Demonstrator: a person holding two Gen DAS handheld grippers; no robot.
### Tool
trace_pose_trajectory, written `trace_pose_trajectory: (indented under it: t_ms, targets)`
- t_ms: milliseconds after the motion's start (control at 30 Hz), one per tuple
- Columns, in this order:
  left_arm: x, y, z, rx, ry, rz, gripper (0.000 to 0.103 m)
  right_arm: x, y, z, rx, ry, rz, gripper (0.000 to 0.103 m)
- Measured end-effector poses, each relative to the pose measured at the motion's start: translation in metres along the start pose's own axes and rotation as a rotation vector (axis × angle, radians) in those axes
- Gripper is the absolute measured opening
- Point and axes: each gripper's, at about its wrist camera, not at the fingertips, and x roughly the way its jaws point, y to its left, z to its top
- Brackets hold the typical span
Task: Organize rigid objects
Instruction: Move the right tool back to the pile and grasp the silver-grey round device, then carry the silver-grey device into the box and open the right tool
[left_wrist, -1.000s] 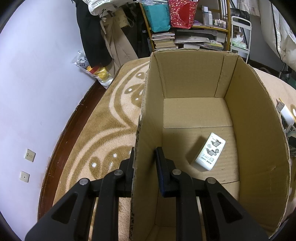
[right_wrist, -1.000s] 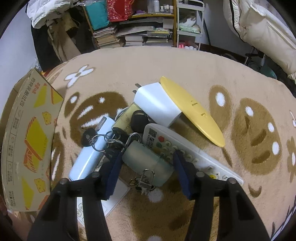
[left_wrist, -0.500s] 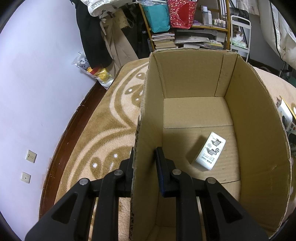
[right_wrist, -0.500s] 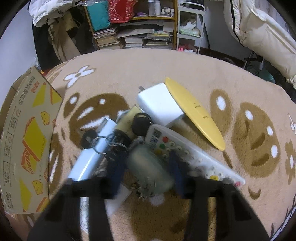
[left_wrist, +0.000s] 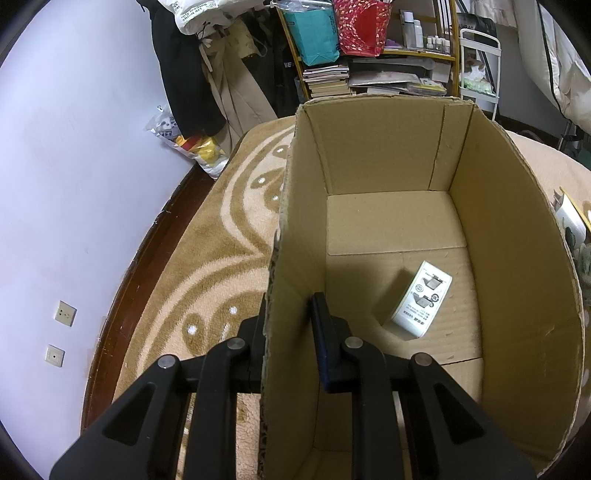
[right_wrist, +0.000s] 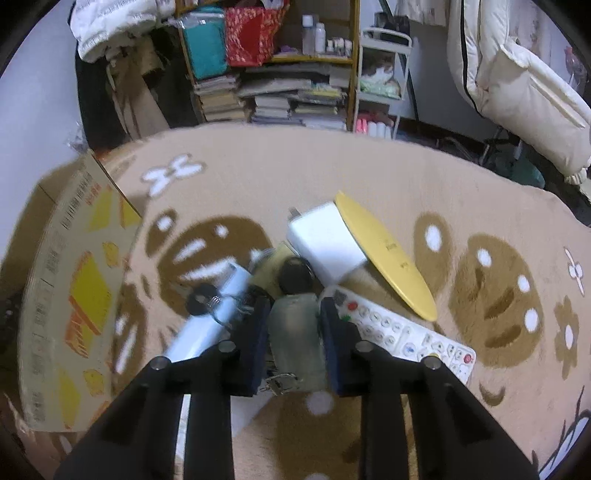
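Left wrist view: the left tongs (left_wrist: 288, 317) are clamped on the near wall of an open brown cardboard box (left_wrist: 517, 258), one finger outside and one inside. On the box floor lies a small white printed carton (left_wrist: 421, 300), alone, toward the right wall. The box stands on a tan rug with a cream swirl pattern (left_wrist: 207, 258).

In the right wrist view the right tongs (right_wrist: 293, 328) are closed on a pale greenish rounded case (right_wrist: 295, 332) with a metal clasp at its near end. Around it on the rug lie a white remote control with coloured buttons (right_wrist: 402, 332), a white power adapter (right_wrist: 325, 243), a yellow oval plate (right_wrist: 384, 254), a light blue cylinder (right_wrist: 207, 325) and a black key ring (right_wrist: 201, 301). The box's printed side stands well to the left.
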Motion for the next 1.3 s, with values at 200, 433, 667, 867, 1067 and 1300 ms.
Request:
trace_pose_trajectory:
  t_ms: [200, 433, 667, 867, 1067, 1300]
  targets:
    - [0.0, -0.001, 0.0, 0.005, -0.001, 0.006, 0.02, -0.014, 0.006, 0.007, 0.006, -0.042, 0.056, 0.028]
    - [0.0, -0.001, 0.0, 0.006, -0.001, 0.006, 0.02, -0.023, 0.01, 0.012, 0.017, -0.081, 0.086, 0.028]
    - [0.0, -0.001, 0.0, 0.006, 0.0, 0.007, 0.02, -0.043, 0.027, 0.026, -0.002, -0.155, 0.139, 0.028]
    - [0.0, -0.001, 0.0, 0.007, -0.001, 0.008, 0.02, -0.068, 0.058, 0.039, -0.059, -0.243, 0.205, 0.028]
    - [0.0, -0.001, 0.0, 0.007, 0.0, 0.008, 0.02, -0.092, 0.09, 0.042, -0.101, -0.313, 0.269, 0.028]
    - [0.0, -0.001, 0.0, 0.007, 0.0, 0.008, 0.02, -0.113, 0.125, 0.038, -0.119, -0.334, 0.404, 0.028]
